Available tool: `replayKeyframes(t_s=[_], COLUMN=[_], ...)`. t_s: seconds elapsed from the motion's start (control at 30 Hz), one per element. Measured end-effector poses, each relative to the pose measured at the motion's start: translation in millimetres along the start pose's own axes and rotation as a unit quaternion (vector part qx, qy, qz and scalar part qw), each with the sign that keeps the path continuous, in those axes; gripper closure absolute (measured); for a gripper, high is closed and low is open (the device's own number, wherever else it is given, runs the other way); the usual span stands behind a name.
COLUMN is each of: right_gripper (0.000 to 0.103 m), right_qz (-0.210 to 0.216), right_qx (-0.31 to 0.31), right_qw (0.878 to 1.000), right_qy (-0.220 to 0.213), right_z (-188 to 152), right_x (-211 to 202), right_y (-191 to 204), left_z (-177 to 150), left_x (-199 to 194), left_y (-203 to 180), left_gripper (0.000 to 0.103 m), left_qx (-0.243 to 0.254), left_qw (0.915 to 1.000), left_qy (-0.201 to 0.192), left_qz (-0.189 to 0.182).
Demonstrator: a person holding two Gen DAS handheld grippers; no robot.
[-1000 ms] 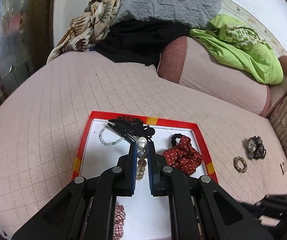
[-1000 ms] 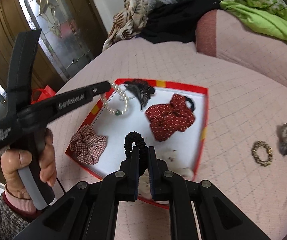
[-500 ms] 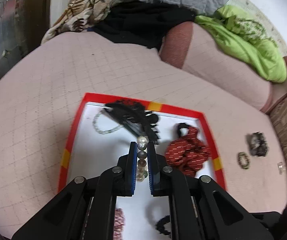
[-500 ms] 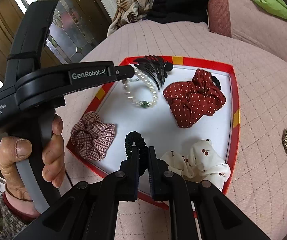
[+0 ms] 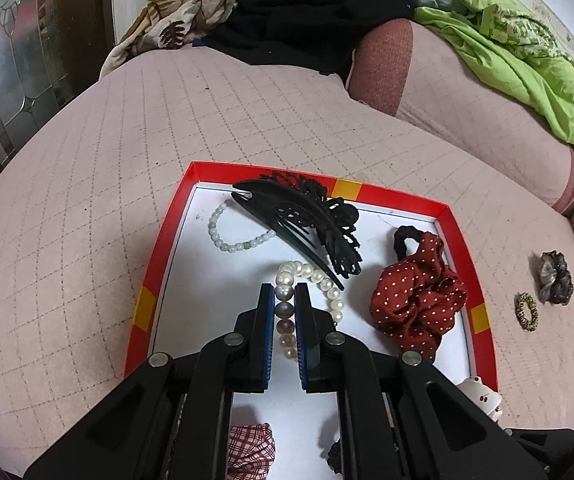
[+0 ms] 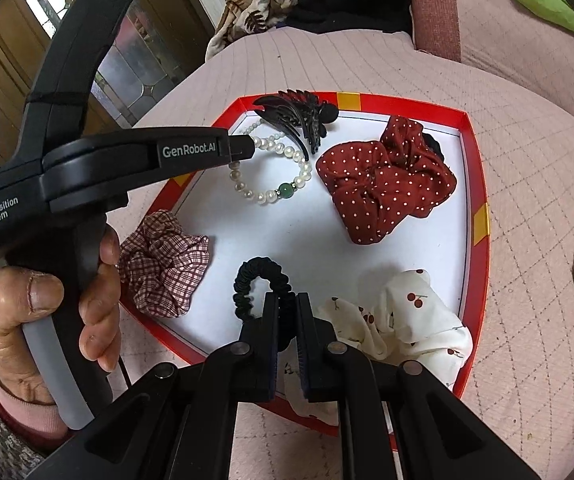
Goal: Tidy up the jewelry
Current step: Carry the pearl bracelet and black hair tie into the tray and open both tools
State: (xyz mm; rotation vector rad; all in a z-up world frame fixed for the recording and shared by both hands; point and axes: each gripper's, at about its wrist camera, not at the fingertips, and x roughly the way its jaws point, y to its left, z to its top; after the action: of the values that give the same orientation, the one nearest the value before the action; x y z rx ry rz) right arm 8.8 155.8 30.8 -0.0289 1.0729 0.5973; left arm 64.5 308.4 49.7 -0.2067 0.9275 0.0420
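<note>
Red-rimmed tray [image 5: 159,256] on the bed: we logged the left gripper [image 5: 285,292] clenched on a pearl bracelet [image 5: 307,276], its loop trailing ahead onto the tray floor beside the black hair claw [image 5: 307,224]. Our right gripper [image 6: 286,300] clamped a black coil hair tie [image 6: 255,280], loop lying forward-left. Against a second earlier, both had sunk toward the tray, items now grounded, not dangling

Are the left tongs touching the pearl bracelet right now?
Touching. The left wrist view shows the left tongs closed on the pearl bracelet, with several pearls pinched between the pads and the rest of the loop lying on the red-rimmed tray.
</note>
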Motion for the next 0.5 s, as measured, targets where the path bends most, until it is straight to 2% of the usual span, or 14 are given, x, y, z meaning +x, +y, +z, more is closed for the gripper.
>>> replayKeyframes(t_s=[0.43, 0.5], right_gripper=[0.092, 0.092], right_qz=[-0.003, -0.002], right_qx=[-0.003, -0.004], right_qw=[1.0, 1.0], right_qy=[-0.004, -0.006], right_z=[-1.3, -1.8], right_x=[4.9, 3.7], right_y=[-5.2, -5.4], left_z=[-1.0, -1.0], left_x=[-12.3, -16.1], left_y=[-9.3, -10.1], left_gripper=[0.093, 0.088], left_qx=[0.013, 0.015], left_qw=[0.9995, 0.9993], left_qy=[-0.026, -0.033], left_qz=[0.008, 0.009])
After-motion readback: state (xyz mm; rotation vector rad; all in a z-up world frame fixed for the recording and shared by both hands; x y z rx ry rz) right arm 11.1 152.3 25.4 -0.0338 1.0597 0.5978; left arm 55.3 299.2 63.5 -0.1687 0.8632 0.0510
